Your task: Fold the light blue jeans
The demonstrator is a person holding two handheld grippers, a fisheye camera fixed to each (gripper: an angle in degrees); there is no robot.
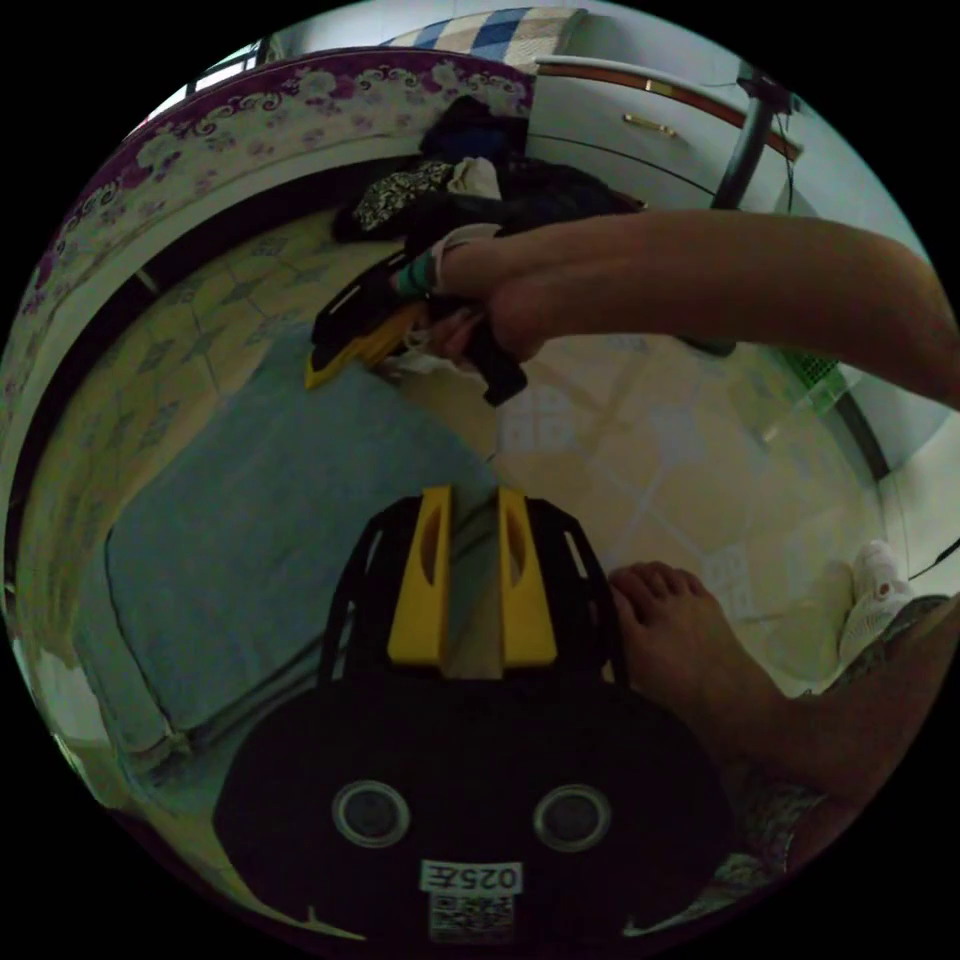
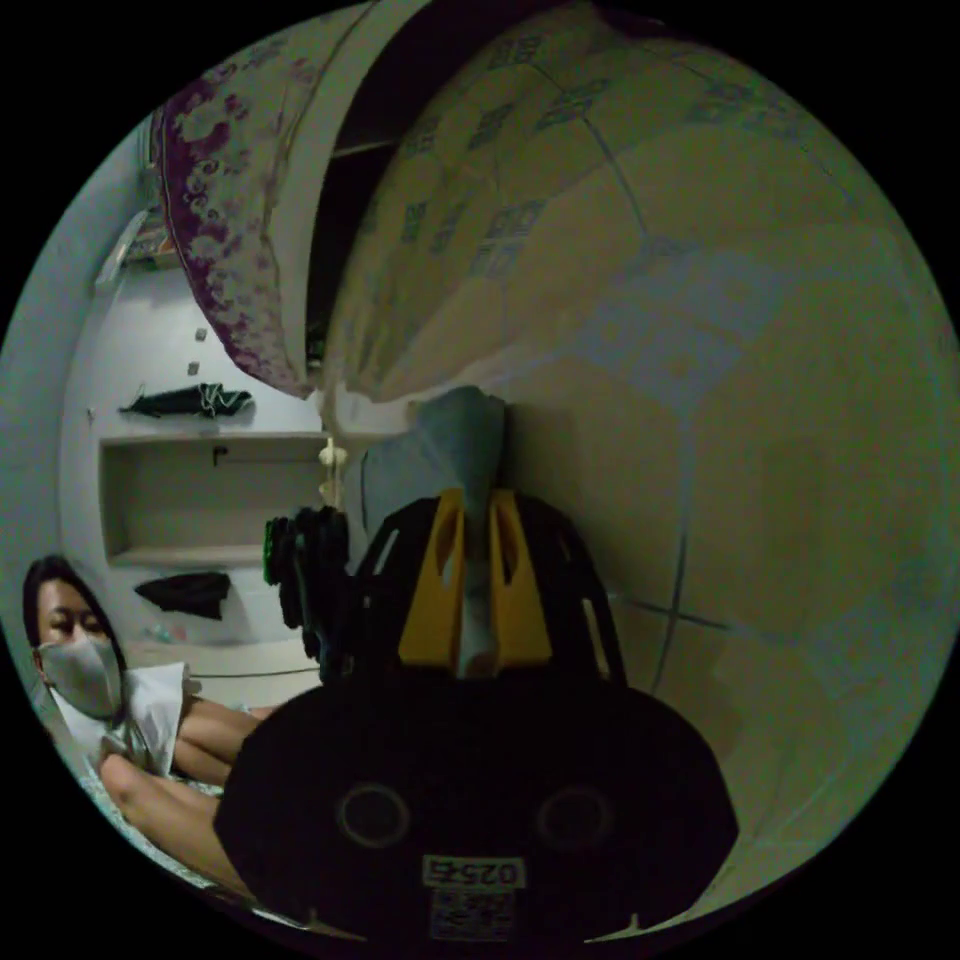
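The light blue jeans lie spread flat on the tiled floor in the left gripper view. My left gripper is low over their near corner, its yellow jaws close together with a strip of the jeans' edge between them. At the far edge a hand holds my right gripper, tips down on the denim. In the right gripper view, my right gripper is shut on a fold of the jeans that stands up past the jaws.
A heap of dark clothes lies on the floor by the bed with a purple floral cover. White drawers stand behind. A bare foot rests beside my left gripper. A person sits below a wall shelf.
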